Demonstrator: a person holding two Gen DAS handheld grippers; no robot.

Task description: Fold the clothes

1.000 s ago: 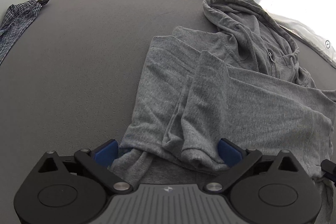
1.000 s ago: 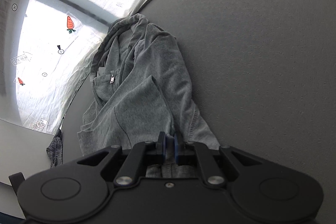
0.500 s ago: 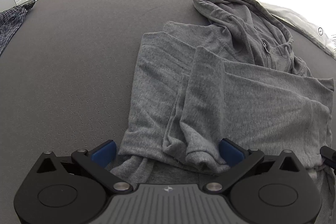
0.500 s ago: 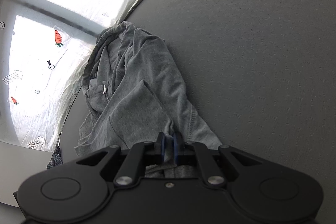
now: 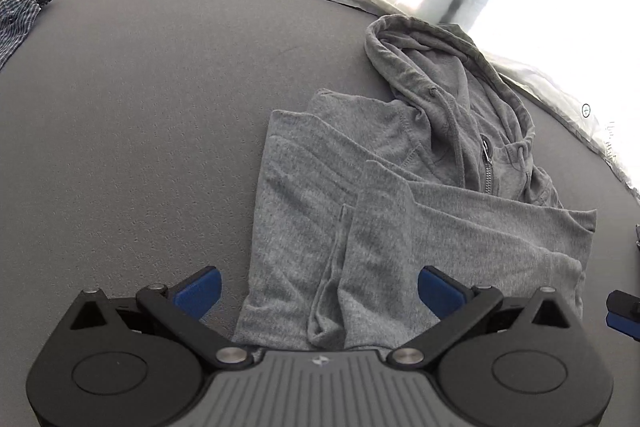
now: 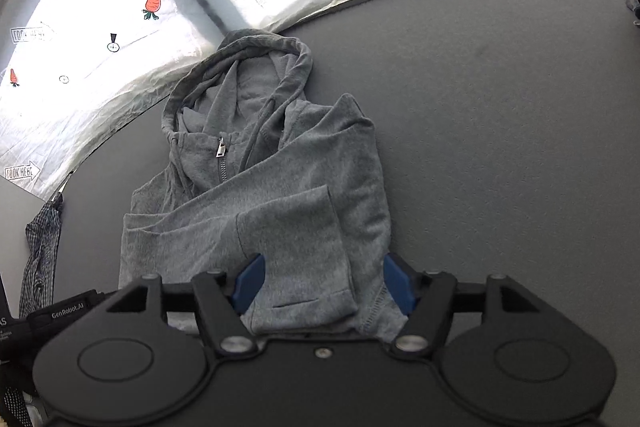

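Grey hoodie half-folded on the felt-like worktop

The soft marl knit hoodie [image 5: 400, 195] (zip, drawcord, hood toward the far edge) lies creased; left gripper [image 5: 319, 291] and right gripper [image 6: 322, 281] both spread apart, perhaps hovering above its hem.

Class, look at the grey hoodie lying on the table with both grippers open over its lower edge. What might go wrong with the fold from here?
1. The sleeves lie loosely crossed on the hoodie; lifting the hem may slide them off.
2. The hood is rumpled near the table edge, so it may bulge out of the fold.
3. The left gripper and right gripper straddle several layers and might pinch unevenly.
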